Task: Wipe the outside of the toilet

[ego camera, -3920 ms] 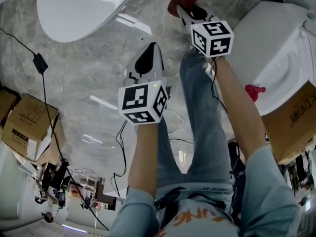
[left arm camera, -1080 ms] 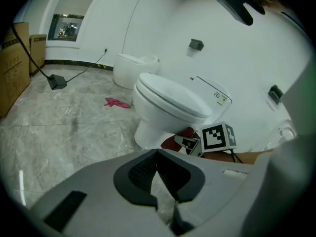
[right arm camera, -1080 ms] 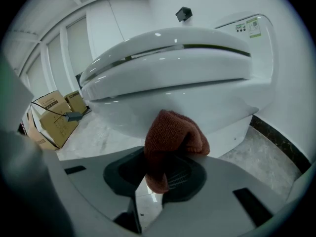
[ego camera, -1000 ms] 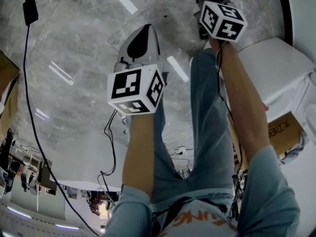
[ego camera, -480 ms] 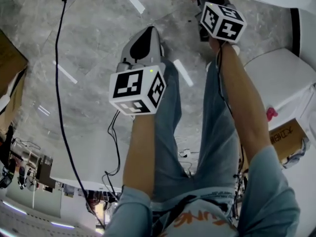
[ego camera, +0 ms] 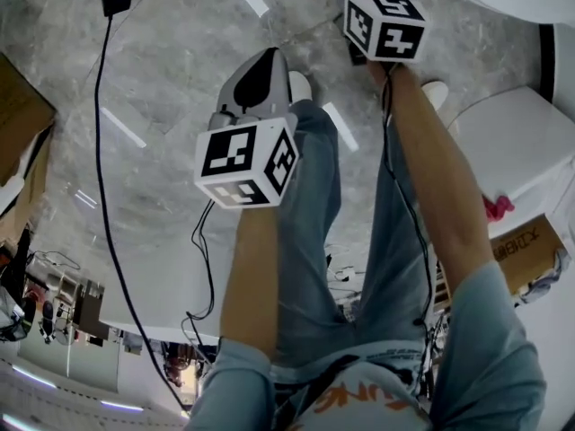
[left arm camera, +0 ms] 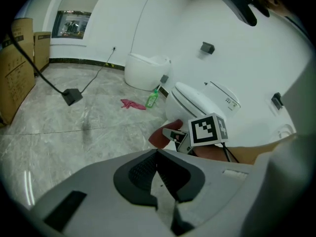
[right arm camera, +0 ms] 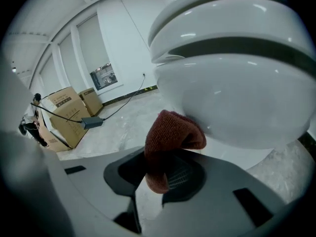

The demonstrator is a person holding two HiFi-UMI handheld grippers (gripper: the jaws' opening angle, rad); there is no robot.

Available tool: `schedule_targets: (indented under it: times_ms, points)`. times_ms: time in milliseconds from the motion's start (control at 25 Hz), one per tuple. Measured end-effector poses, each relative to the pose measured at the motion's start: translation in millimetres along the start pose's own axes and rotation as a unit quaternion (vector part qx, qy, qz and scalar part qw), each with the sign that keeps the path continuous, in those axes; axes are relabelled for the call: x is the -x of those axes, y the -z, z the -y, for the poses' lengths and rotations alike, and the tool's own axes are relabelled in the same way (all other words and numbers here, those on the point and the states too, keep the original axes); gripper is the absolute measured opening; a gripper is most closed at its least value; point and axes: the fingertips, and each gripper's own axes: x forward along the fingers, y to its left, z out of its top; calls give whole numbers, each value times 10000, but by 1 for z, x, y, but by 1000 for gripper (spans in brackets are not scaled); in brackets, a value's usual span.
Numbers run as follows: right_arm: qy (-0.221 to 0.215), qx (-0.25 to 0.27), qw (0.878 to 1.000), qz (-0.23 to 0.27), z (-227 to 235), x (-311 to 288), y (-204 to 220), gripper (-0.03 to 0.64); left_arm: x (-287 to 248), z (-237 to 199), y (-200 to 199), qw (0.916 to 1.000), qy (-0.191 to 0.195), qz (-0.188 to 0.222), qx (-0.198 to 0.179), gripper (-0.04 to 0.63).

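As right tongs (right arm camera: pixel 157 177) pinch one cloth (right arm camera: pixel 170 137), left tongs (left arm camera: pixel 158 174) stand closed.

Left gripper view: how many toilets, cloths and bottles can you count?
Toilets: 2, the far toilet and the near toilet.
Cloths: 2, the pink cloth and the dark red cloth.
Bottles: 1, the green bottle.
Total: 5.

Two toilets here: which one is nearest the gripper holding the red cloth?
The nearer toilet, right in front of the right gripper and its red cloth; the other toilet stands far back by the wall.
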Motion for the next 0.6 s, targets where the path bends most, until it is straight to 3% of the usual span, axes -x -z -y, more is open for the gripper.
schedule_targets:
  times_ms: [280, 600]
  points:
    - [-501, 345, 9980, -165, -12, 31, 36, 81, -24, 36, -4, 9997, 140, -52, -214, -6]
    - [-212, -214, 9993, -221, 56, 75, 73, 81, -47, 90, 12, 9977, 272, -290, -551, -6]
